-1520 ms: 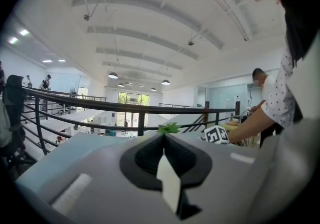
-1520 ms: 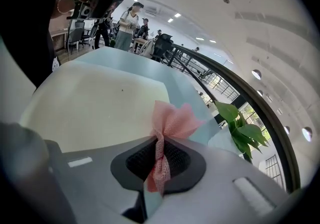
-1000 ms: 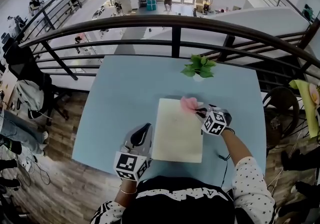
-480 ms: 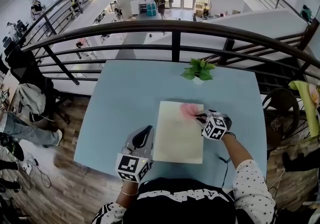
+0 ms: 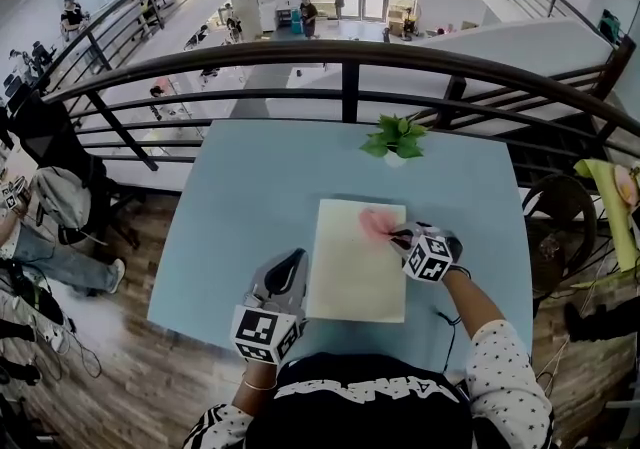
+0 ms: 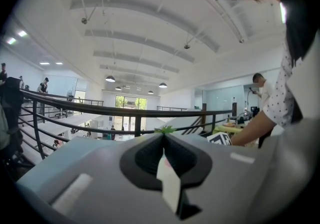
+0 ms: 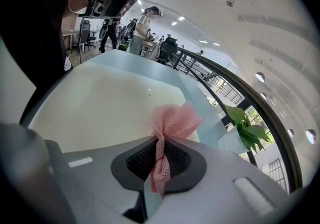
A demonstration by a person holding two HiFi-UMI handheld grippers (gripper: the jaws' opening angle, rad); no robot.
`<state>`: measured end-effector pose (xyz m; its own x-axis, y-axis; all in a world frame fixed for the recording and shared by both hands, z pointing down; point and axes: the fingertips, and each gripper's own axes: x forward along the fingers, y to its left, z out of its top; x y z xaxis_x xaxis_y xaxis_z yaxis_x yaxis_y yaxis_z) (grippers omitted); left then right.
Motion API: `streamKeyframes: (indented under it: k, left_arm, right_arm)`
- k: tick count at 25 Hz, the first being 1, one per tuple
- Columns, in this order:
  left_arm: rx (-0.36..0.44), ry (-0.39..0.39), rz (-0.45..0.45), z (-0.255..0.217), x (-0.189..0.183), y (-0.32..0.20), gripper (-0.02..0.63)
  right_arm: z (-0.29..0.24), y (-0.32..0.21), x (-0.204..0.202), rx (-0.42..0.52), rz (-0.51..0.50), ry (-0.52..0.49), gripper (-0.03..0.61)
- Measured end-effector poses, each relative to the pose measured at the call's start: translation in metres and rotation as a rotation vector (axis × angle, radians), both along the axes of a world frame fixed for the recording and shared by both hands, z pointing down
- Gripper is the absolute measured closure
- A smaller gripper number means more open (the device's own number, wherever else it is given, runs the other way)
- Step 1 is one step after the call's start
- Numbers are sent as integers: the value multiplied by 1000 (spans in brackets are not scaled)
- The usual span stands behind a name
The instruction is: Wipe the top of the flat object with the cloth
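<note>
Head view is showing me the pale blue bench (image 5: pixel 250 187) filling the middle, with the cream flat object (image 5: pixel 350 272) lying on it. My left claw (image 5: pixel 291 260) is sitting just beside that board's left edge, its 2 jaws pressing together on nothing. My right claw (image 5: pixel 399 233) is sitting over the board's far right corner. 1 small potted plant (image 5: pixel 398 137) is standing near the bench's far edge. The pink cloth (image 5: pixel 377 224) is being pinched tight between the right jaws, its loose end spreading over the board's top.
</note>
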<state>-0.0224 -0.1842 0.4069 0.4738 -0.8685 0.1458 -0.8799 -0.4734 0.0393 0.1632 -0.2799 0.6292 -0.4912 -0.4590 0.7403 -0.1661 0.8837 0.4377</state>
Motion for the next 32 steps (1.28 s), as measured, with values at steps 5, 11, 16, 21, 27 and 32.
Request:
streamKeyframes:
  k: [5,11,16,21,27,32]
  left_arm:
    - [6,2,2,-1,0,3,614]
    - [12,4,10,-5,-2,6,614]
    - [16,4,19,-4,3,5,614]
    - [15,4,24,-3,4,7,614]
    - [11,8,25,-2,5,7,614]
    - [10,10,30,-1,7,7,614]
  right_arm:
    - [1,6,1,1,0,2,565]
    - [-1,13,-2,-1,6,-5,565]
    - [1,16,0,-4,8,-11,565]
    - [1,22,-1,-6,7,-17,565]
    - [1,26,-1,-7,9,-27,565]
    - [1,30,-1,-9,8,-29,565]
